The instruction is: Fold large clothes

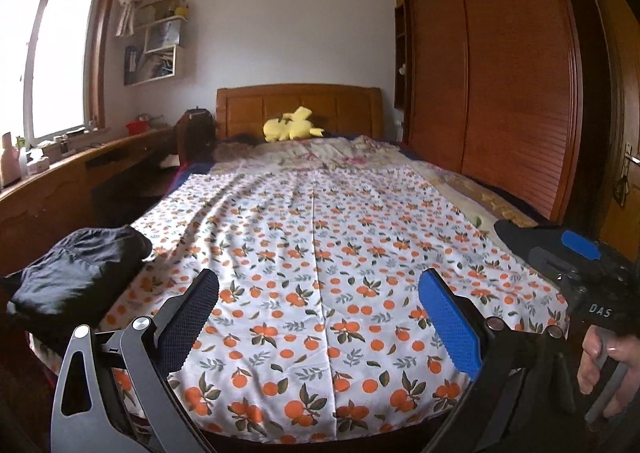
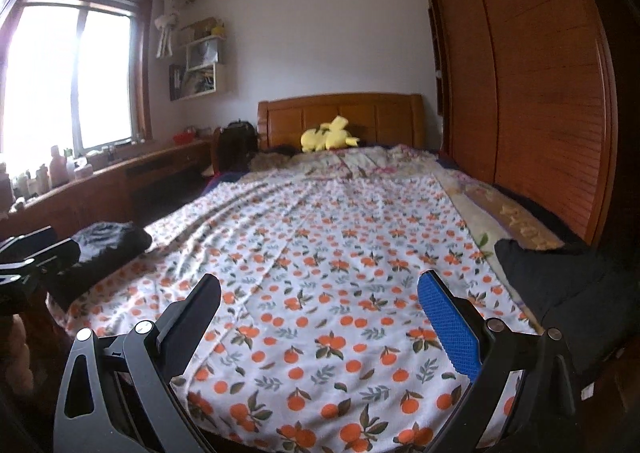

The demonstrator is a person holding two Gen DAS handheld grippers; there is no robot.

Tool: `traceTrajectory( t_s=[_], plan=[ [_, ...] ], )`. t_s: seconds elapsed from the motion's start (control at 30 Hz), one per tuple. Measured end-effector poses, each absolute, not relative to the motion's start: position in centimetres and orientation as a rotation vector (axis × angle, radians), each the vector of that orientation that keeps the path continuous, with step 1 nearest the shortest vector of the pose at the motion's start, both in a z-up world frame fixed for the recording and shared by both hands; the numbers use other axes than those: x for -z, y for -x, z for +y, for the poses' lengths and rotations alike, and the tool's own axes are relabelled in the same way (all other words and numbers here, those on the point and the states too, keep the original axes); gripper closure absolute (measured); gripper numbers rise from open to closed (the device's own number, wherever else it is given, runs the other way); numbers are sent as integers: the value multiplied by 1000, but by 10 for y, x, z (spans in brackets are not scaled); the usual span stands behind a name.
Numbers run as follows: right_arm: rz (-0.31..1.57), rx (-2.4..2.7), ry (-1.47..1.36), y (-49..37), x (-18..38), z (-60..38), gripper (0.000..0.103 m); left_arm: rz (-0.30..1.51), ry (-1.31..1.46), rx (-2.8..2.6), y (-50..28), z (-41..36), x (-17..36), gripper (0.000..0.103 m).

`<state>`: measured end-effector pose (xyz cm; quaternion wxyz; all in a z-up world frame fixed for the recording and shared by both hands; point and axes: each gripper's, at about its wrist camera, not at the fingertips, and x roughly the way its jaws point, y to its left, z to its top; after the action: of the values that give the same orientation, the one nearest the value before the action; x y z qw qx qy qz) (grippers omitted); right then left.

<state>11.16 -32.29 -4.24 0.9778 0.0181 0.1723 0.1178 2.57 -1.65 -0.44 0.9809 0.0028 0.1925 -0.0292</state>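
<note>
From the left wrist camera, the left gripper (image 1: 318, 317) hangs above the foot of the bed with its jaws spread wide and nothing between them, one finger dark, the other faced with a ribbed blue pad (image 1: 450, 327). Under it lies the white cotton sheet printed with oranges and green leaves (image 1: 320, 253), spread flat over the mattress, a long crease running up its middle. On the sheet's near left corner sits a crumpled black garment (image 1: 76, 277), bunched into a low heap and hanging partly over the edge. Over on the right, the right gripper (image 1: 576, 257) shows from the side, black with a blue finger pad, and a hand (image 1: 608, 369) wraps its grey trigger handle. At the far end, a yellow plush toy (image 1: 294, 126) lies against the wooden headboard (image 1: 300, 105).

Switching to the right wrist camera, the right gripper (image 2: 320, 317) hovers over the same sheet (image 2: 320, 273), jaws wide apart, holding nothing. A second piece of black cloth (image 2: 560, 281) lies on the right edge of the bed, just beside the blue finger. The crumpled black garment (image 2: 108, 245) sits on the left corner, and the left gripper's black body (image 2: 32, 257) pokes in right next to it; whether they touch I cannot tell. The louvred wooden wardrobe (image 2: 540, 93) lines the right wall.
</note>
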Motion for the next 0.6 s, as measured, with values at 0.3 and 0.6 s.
traceTrajectory(
  t_s=[0.3, 0.6],
  plan=[
    [298, -249, -30, -98, 26, -318, 8, 346, 0, 33, -12, -8, -12, 2],
    [305, -249, -29, -99, 28, -317, 8, 348, -5, 35, -11, -8, -13, 2]
  ],
)
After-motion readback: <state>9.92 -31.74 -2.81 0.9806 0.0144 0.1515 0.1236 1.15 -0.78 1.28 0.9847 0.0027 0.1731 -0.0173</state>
